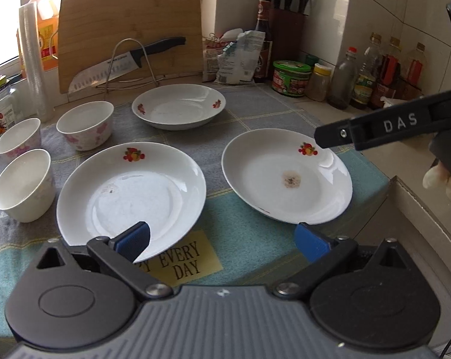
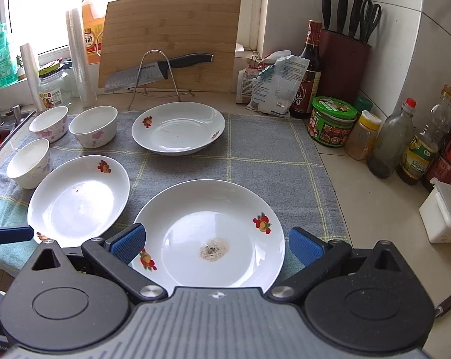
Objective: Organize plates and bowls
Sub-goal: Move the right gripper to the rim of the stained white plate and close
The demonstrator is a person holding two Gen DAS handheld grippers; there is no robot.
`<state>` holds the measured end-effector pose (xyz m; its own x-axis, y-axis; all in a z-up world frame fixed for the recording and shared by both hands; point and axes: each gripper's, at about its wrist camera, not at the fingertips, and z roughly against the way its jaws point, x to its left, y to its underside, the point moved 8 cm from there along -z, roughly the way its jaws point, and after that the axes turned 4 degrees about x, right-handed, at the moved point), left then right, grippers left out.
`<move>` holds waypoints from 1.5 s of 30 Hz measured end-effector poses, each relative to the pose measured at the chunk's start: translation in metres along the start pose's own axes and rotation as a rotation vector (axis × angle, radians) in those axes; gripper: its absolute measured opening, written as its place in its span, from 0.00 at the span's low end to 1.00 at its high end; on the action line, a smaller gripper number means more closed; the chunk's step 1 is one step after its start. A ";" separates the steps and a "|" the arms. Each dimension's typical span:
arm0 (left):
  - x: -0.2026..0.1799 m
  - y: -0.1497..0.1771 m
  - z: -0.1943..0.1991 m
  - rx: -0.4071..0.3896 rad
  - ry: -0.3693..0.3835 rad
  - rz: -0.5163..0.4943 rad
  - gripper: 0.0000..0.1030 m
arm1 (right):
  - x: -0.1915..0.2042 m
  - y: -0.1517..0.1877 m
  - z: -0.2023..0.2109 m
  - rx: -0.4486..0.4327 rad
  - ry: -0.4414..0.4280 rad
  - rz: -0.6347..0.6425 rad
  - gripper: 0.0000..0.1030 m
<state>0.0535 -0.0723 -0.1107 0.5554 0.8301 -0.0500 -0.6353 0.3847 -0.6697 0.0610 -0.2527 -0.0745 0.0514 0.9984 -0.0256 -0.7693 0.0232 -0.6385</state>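
Right wrist view alone shows sink (image 2: 4, 125); both hand-held grippers (image 1: 222, 240) (image 2: 216, 243) spread, empty.

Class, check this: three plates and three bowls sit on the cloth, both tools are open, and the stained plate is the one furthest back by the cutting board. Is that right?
Not quite. The stained plate is the nearest one, under the right tool, as the right wrist view shows. The plate by the cutting board has no such stain. The rest holds: three plates, three bowls, left tool also open.
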 end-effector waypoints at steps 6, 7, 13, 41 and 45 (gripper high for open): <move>-0.032 0.005 -0.041 0.061 0.039 -0.080 0.99 | -0.025 -0.003 -0.024 0.025 -0.031 -0.019 1.00; -0.036 0.006 -0.047 0.075 0.041 -0.087 0.99 | -0.030 -0.004 -0.028 0.032 -0.034 -0.024 1.00; -0.052 0.008 -0.074 0.118 0.042 -0.119 0.99 | -0.045 -0.007 -0.047 0.056 -0.055 -0.015 1.00; -0.059 -0.002 -0.102 0.079 0.081 -0.183 1.00 | -0.047 0.016 -0.127 0.311 -0.327 0.167 1.00; -0.059 -0.003 -0.103 0.081 0.084 -0.186 1.00 | -0.043 0.021 -0.126 0.334 -0.309 0.264 1.00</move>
<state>0.0780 -0.1637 -0.1816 0.7076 0.7065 0.0056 -0.5567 0.5624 -0.6114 0.1228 -0.3013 -0.1833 -0.3237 0.9400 0.1079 -0.8941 -0.2665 -0.3600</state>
